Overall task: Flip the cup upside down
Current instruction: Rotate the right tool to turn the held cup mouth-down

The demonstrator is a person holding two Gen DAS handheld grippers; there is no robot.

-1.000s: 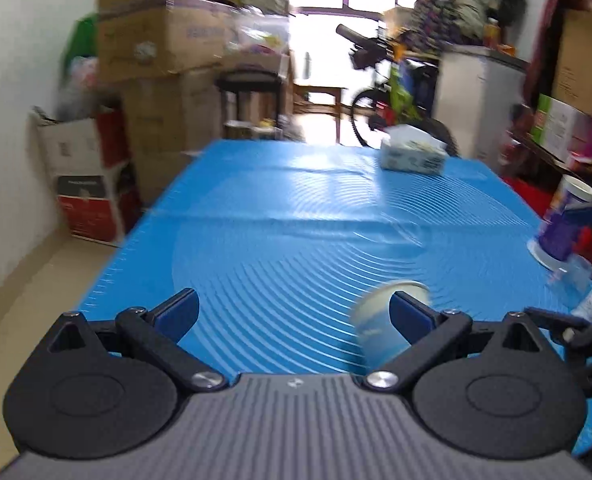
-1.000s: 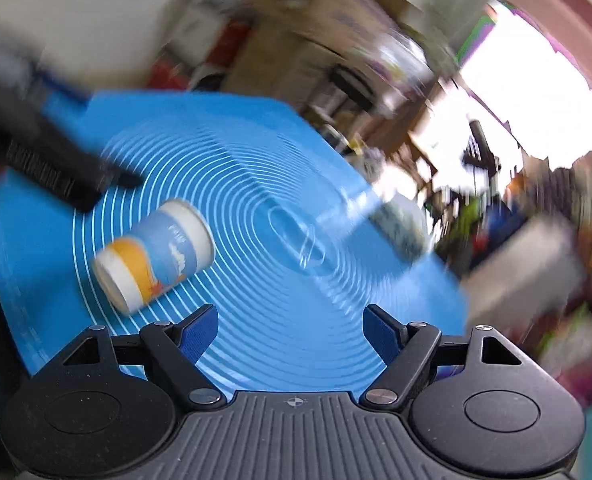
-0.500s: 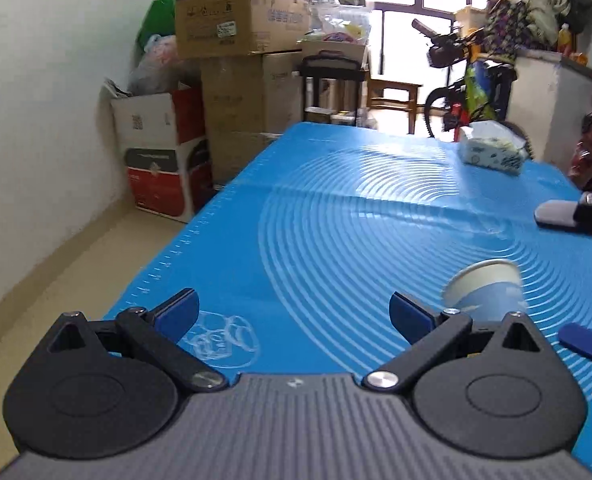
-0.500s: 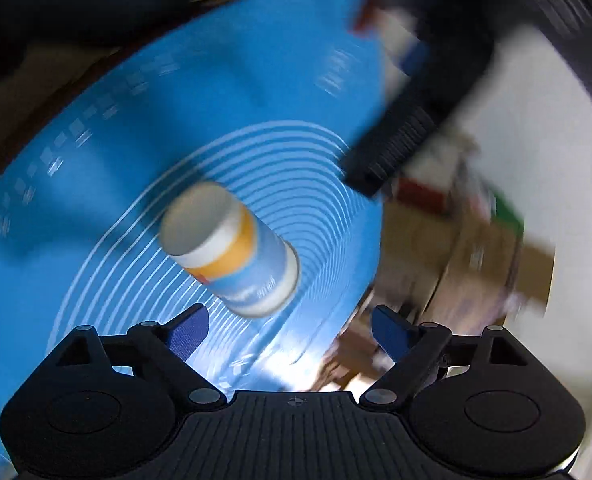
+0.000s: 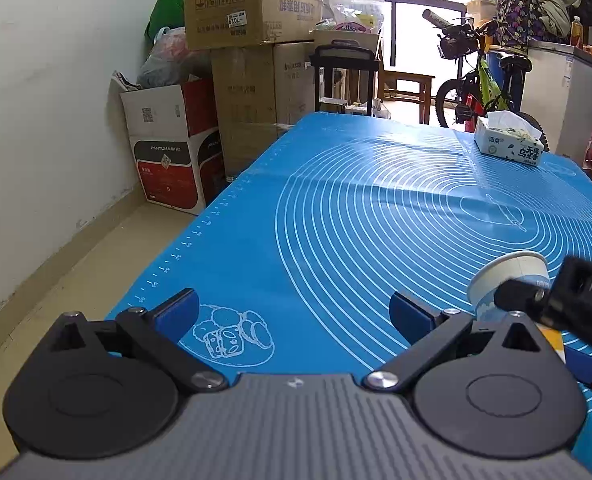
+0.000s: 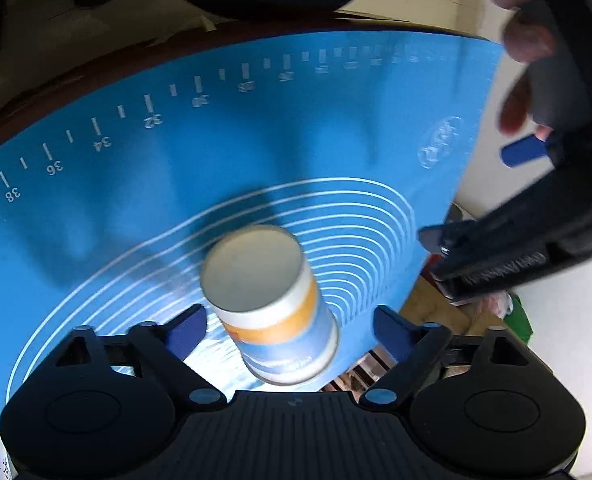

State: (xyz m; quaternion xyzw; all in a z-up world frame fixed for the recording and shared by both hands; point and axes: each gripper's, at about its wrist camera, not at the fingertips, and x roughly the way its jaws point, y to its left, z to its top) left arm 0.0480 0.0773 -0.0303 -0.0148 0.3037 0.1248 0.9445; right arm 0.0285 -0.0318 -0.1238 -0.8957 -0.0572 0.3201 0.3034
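Observation:
A paper cup (image 6: pixel 271 304) with blue, white and orange print lies on its side on the blue mat (image 6: pixel 175 160). In the right wrist view its flat base faces the camera and it lies between the open fingers of my right gripper (image 6: pixel 289 328), untouched. In the left wrist view the cup (image 5: pixel 508 280) shows its open mouth at the right, partly hidden by the right gripper's black body (image 5: pixel 576 300). My left gripper (image 5: pixel 293 312) is open and empty, left of the cup, above the mat's near edge.
A tissue box (image 5: pixel 510 146) sits at the mat's far right. Cardboard boxes (image 5: pixel 231 80), a bicycle (image 5: pixel 484 80) and a white cabinet stand beyond the table. The floor lies left of the table edge.
My right gripper has swung around the cup and closed in, so the cup now lies between its fingers. My left gripper has drawn back leftward; the cup sits farther right in its view.

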